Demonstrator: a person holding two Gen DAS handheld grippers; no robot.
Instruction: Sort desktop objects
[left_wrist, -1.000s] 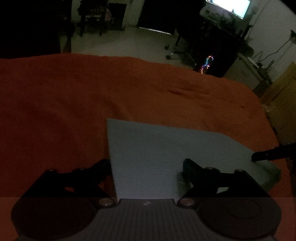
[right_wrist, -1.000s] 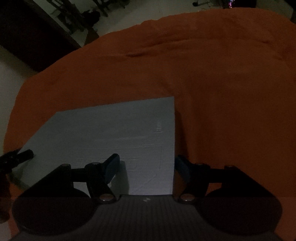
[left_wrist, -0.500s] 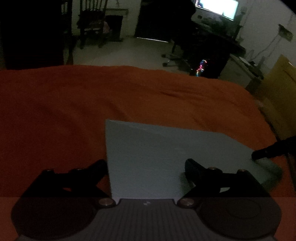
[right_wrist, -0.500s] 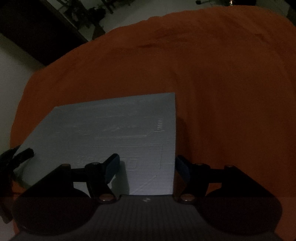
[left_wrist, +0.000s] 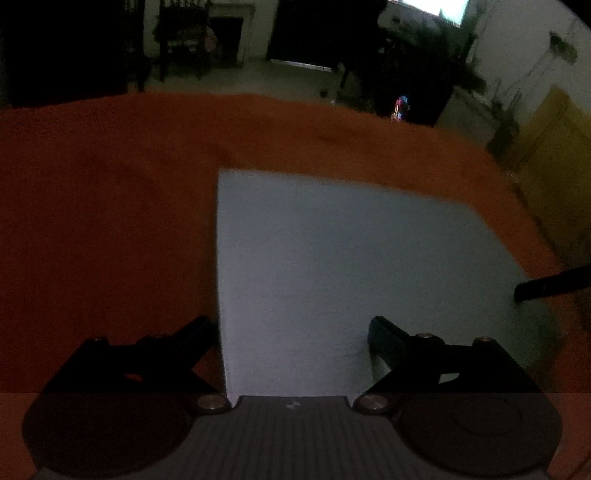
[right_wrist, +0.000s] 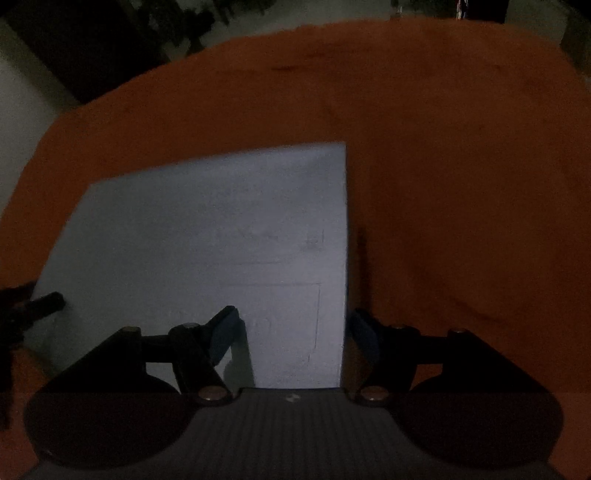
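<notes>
A flat pale grey-blue board or box (left_wrist: 351, 266) lies on the orange cloth; it also shows in the right wrist view (right_wrist: 207, 236), with faint embossed lines. My left gripper (left_wrist: 291, 325) is open, its jaws straddling the board's left edge. My right gripper (right_wrist: 291, 321) is open, its jaws straddling the board's right edge. A fingertip of the right gripper (left_wrist: 546, 286) shows at the board's far right corner in the left wrist view. A fingertip of the left gripper (right_wrist: 40, 304) shows at its left corner in the right wrist view. The light is dim.
The orange cloth (left_wrist: 110, 206) covers the whole surface and drops off at its far edge (right_wrist: 332, 33). Beyond it are a dark room with chairs (left_wrist: 184, 48), a lit screen (left_wrist: 436, 7) and a yellowish cabinet (left_wrist: 554, 147) on the right.
Both views have tilted up and the board fills more of each frame; it seems raised or drawn nearer. Both grippers keep their places at its edges, still open.
</notes>
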